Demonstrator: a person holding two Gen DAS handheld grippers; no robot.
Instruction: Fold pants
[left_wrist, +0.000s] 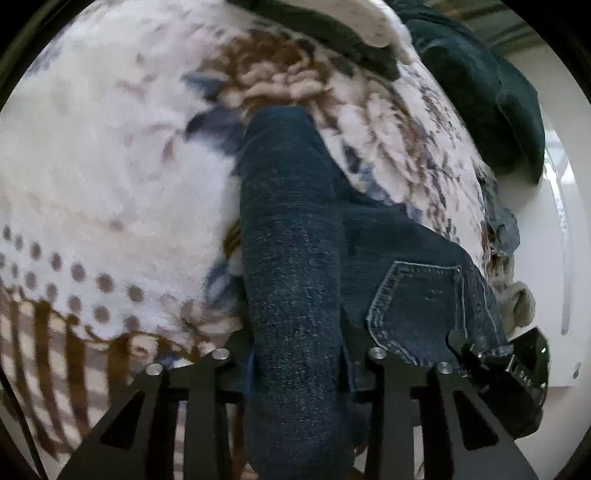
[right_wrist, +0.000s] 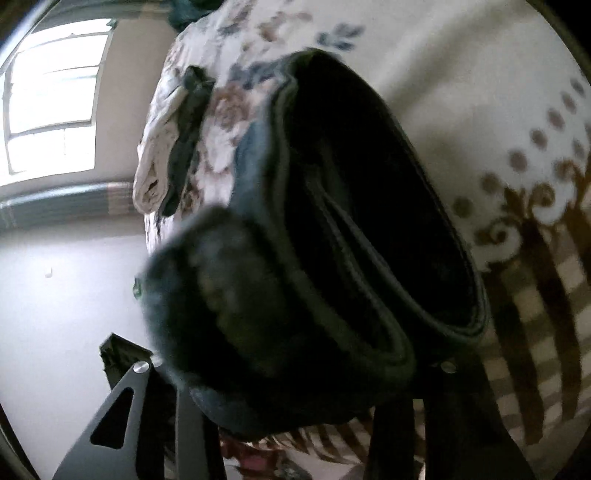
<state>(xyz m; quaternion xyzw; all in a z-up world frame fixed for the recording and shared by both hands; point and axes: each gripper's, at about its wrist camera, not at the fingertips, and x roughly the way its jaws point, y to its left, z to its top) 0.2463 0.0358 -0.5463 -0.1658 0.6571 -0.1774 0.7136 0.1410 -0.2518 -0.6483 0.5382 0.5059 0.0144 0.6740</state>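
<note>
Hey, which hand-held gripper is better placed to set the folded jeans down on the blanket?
Probably the left hand-held gripper: it pinches the jeans with the blanket clearly ahead. The right hand-held gripper view is mostly blocked by denim.

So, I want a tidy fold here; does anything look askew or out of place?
Nothing damaged or spilled. The jeans are bunched into a thick roll between the left fingers rather than lying flat on the blanket. Loose clothes are heaped at the blanket's far edge.
</note>
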